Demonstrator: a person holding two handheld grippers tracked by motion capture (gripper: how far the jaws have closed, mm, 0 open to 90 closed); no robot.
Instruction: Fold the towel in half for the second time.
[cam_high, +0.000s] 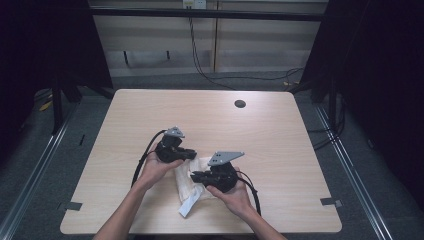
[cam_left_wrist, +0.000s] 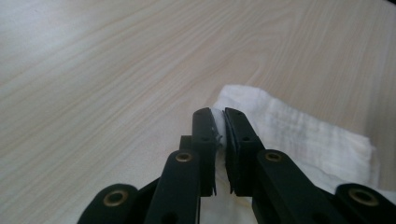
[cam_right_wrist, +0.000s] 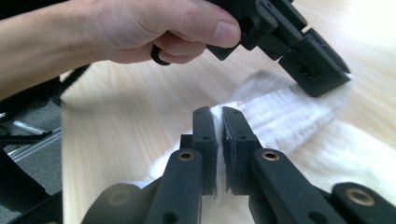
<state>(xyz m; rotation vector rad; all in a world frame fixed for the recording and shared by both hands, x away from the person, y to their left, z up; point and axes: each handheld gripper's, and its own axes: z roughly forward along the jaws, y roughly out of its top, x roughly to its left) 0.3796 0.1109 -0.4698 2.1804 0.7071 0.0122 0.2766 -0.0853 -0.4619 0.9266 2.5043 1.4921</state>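
Two thin pinches are all that tie me to the white cloth (cam_high: 192, 181), and that is where trouble could start: each pair of jaws has only a sliver of fabric at its tips, so if my hands pull apart too hard or unevenly, I judge an edge could slide out and the cloth would slump back in a heap on the table (cam_high: 260, 130). My left gripper (cam_left_wrist: 219, 133) is nearly closed, with a white fold squeezed between its pads; the rest of the cloth spreads away to the right of those jaws and under them. My right gripper (cam_right_wrist: 218, 135) is likewise almost shut on a bunched ridge of cloth, which runs ahead and to the right of its tips toward the other gripper. Seen from above, the cloth lies crumpled between both grippers.
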